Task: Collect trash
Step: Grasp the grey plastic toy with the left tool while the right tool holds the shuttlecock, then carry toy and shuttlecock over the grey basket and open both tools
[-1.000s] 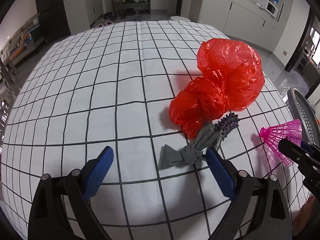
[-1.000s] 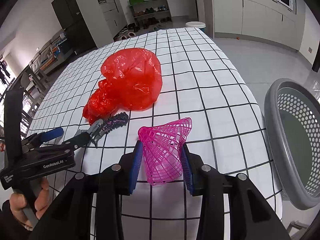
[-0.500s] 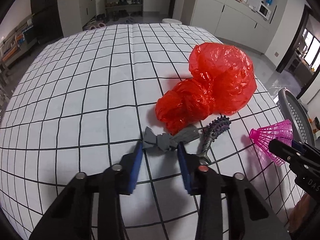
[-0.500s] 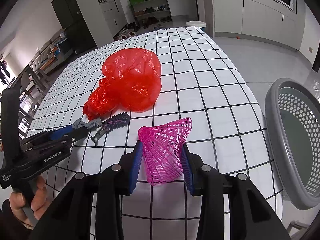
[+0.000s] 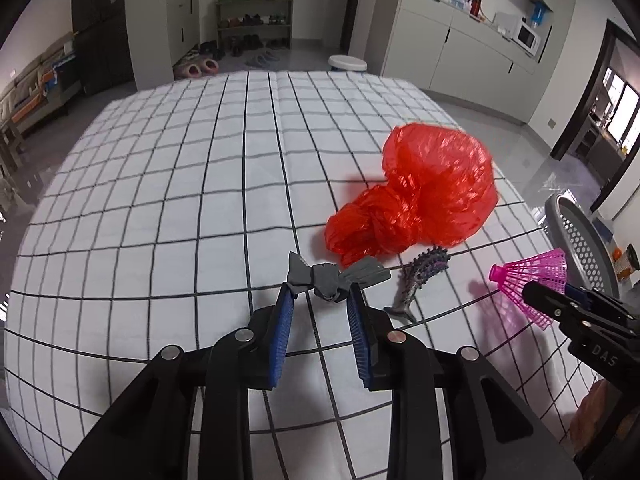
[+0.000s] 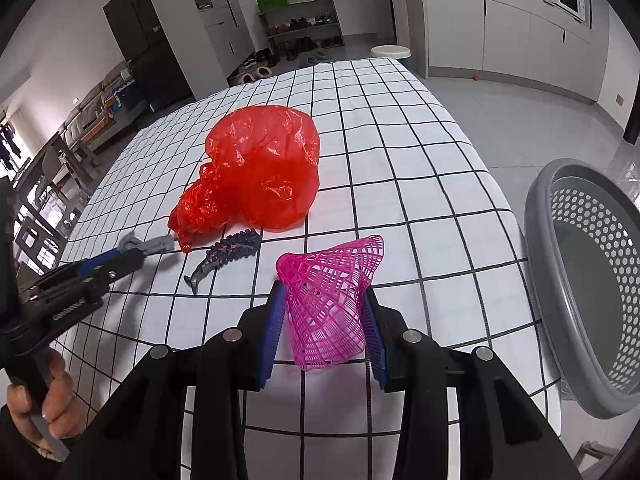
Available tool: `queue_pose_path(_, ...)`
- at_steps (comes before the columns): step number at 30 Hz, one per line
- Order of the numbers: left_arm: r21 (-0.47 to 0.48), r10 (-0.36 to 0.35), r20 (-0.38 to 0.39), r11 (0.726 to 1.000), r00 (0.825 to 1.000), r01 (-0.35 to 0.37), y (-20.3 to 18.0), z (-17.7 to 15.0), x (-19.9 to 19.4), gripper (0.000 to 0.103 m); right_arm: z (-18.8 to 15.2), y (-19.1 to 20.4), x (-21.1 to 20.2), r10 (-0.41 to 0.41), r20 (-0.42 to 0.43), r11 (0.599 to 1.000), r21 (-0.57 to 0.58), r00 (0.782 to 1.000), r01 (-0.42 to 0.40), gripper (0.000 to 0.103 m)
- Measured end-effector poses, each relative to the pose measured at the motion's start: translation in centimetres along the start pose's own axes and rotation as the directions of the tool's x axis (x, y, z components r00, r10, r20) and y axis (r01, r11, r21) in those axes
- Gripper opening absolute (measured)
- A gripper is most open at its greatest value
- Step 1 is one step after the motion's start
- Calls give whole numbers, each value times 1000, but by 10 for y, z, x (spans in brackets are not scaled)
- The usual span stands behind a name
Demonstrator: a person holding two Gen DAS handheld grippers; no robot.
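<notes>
Here, a checked tablecloth [image 5: 168, 208] fronts grey cabinets [image 5: 452, 52].

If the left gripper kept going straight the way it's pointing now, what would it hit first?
The left gripper is shut on the grey knotted rag. Straight ahead, it would probably meet the checked tablecloth, near the low knotted end of the red plastic bag. Depth is unclear.

Pink mesh cone [image 6: 330, 300] between right fingers [image 6: 276, 320]
</notes>
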State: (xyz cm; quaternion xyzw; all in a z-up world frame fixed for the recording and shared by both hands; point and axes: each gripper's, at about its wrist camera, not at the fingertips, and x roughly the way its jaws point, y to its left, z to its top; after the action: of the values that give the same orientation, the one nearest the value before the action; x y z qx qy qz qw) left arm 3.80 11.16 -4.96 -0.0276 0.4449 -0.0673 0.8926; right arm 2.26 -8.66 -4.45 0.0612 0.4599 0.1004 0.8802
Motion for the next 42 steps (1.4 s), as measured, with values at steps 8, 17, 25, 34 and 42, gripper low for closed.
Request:
queue_pose_path(8,52,-36,48,998,998,34,-30,12,-18,27,-1,-12,-15,-17,28,999,28,999,16,36)
queue_pose_path(17,188,-151,48,972,987,139,-103,26,-11,27,-6,-56,-42,-90,74,990,118,993,81,36)
queue_pose_path(25,303,-251,-6,922,968,241,-172,31,2,27,-16,-119,-71,-201,106,952,257,974,168,36)
queue_pose_path(34,427,-332,-50,846,942,321,-251,36,14,27,-31,-184,-101,-341,115,881,385,933,274,36)
queue_pose_path(42,433,-390,-124,806,913,403,-296,42,40,27,-38,-220,-97,-369,86,846,443,925,296,37)
